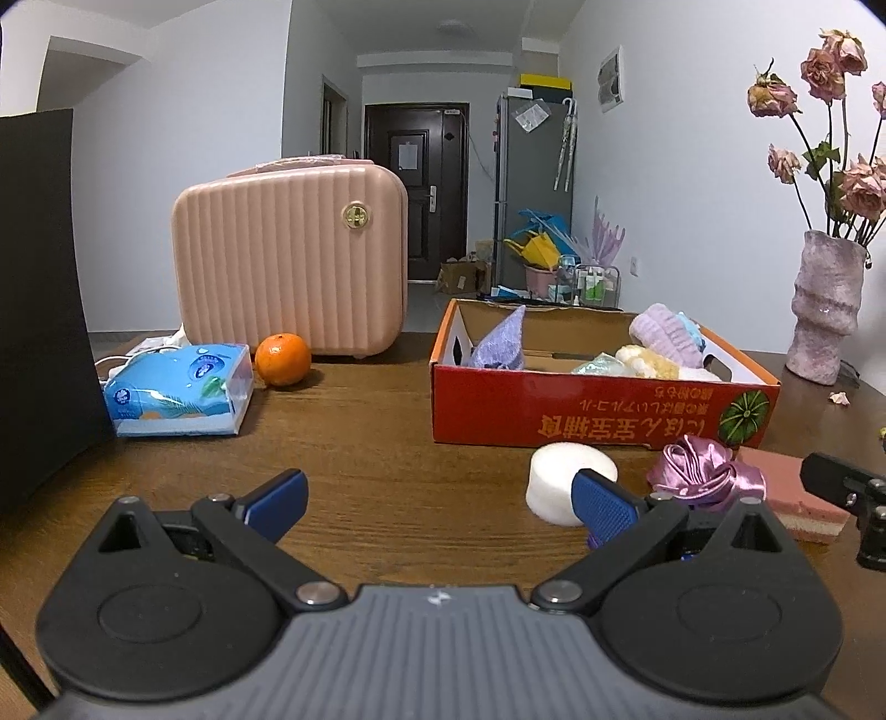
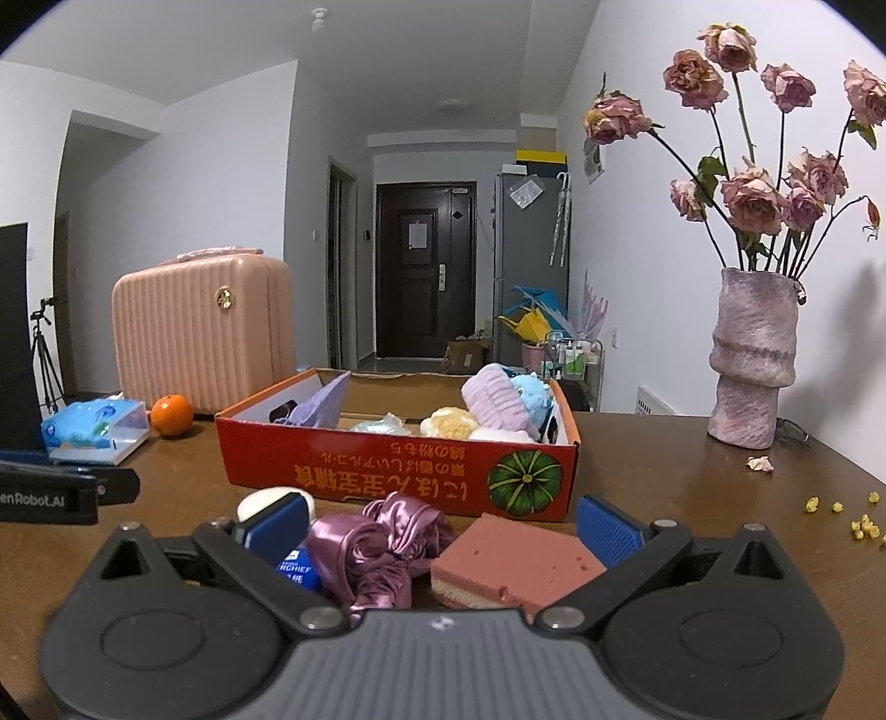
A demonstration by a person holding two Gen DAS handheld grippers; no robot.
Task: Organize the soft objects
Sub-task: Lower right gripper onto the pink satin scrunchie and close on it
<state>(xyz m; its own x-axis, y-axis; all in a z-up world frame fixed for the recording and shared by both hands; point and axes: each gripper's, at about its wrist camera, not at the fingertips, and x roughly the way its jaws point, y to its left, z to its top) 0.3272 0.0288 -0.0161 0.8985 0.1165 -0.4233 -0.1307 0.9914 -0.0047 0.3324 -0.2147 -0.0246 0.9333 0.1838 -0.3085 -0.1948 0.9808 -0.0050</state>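
Hovering low, both tongs (image 1: 440,501) (image 2: 443,526) gape over the table (image 1: 387,421).

- I faced white walls (image 2: 194,166) and a white ceiling (image 1: 432,22).
- A dark door (image 1: 416,183) closed the far hallway.
- A grey cabinet (image 1: 531,183) stood right of it.
- My wooden table (image 1: 360,443) filled the foreground.

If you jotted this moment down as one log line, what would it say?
left gripper: open, empty | right gripper: open around purple satin scrunchie and pink sponge block | red cardboard box: partly filled
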